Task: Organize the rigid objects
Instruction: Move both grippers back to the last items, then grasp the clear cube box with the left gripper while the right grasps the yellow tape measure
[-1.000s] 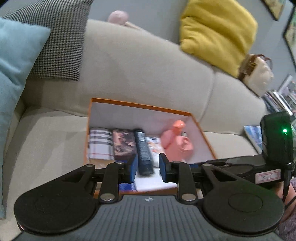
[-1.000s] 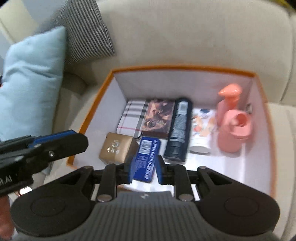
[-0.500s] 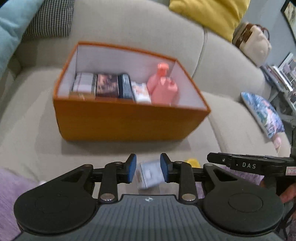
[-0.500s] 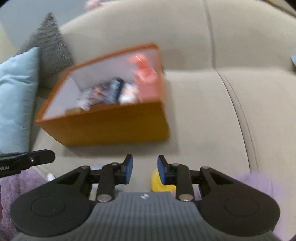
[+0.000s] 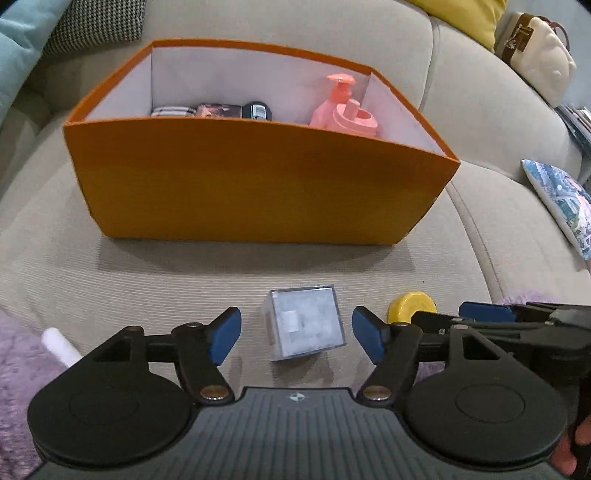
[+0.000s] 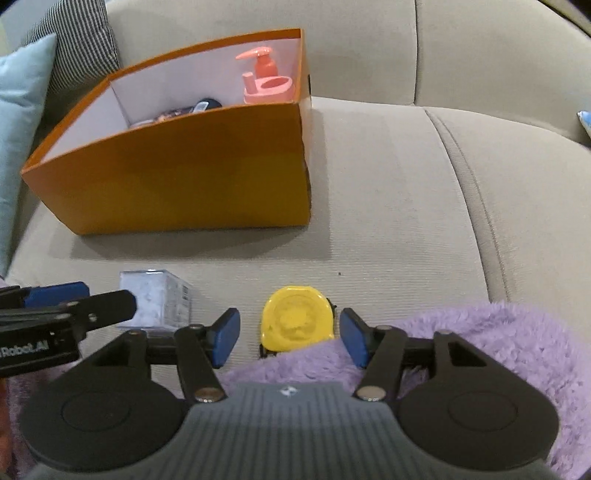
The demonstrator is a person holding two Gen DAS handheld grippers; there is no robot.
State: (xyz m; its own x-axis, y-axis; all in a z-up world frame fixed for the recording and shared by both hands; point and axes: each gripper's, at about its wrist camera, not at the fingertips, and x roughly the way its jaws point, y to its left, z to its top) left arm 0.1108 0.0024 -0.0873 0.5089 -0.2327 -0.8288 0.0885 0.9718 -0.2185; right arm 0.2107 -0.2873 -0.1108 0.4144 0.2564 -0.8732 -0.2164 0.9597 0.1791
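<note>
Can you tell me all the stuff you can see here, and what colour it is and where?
box: 1, orange, on the sofa seat
pump bottle: 1, pink, inside the box at its right end
flat items: several, mixed colours, inside the box at the left
cube: 1, clear, on the seat before the box
disc: 1, yellow, on the seat right of the cube
blanket: 1, purple, fluffy, at the seat's front edge
cushions: several, at the sofa back
sofa: 1, beige
left hand-held gripper: 1, black, jaws opening around the cube
right hand-held gripper: 1, black, jaws opening around the disc
</note>
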